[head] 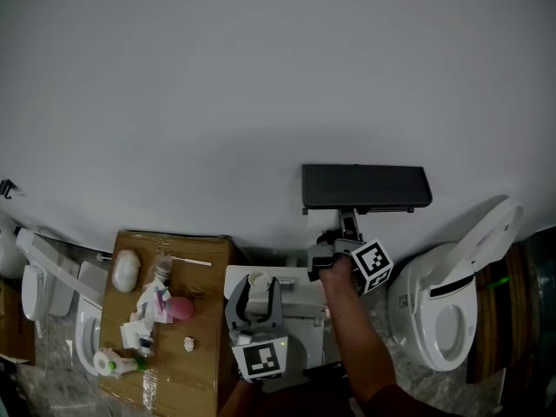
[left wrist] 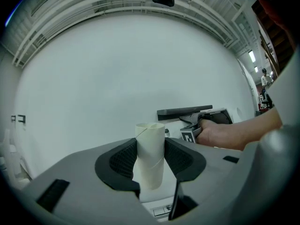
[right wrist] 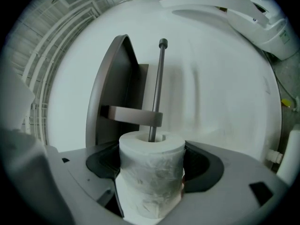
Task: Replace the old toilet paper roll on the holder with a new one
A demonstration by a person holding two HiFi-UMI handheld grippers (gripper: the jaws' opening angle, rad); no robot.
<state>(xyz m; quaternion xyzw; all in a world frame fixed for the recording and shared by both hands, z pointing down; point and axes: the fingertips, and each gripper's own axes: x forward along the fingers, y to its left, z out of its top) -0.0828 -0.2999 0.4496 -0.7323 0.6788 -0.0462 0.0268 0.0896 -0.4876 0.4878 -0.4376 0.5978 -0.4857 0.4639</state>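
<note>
Two hand-held grippers are shown before a white wall [head: 261,76], on which the dark holder [head: 366,186] is mounted. The right gripper [head: 334,248] is raised to just below the holder and is clenched on the new roll [right wrist: 151,172] of white paper, which is pressed between both pads. The holder's metal rod [right wrist: 159,83] is seen with its near end in the opening of the roll's core, while its knobbed far end is left free. The left gripper [head: 255,287] is held lower and to the left of the holder, apart from it. It is closed on the empty cardboard tube [left wrist: 150,156], which stands upright between the pads and is touched by both. To the right of the holder a white toilet [head: 452,315] with a raised lid is seen. Well below and to the left of the holder a brown board [head: 207,347] bearing small items is visible.
</note>
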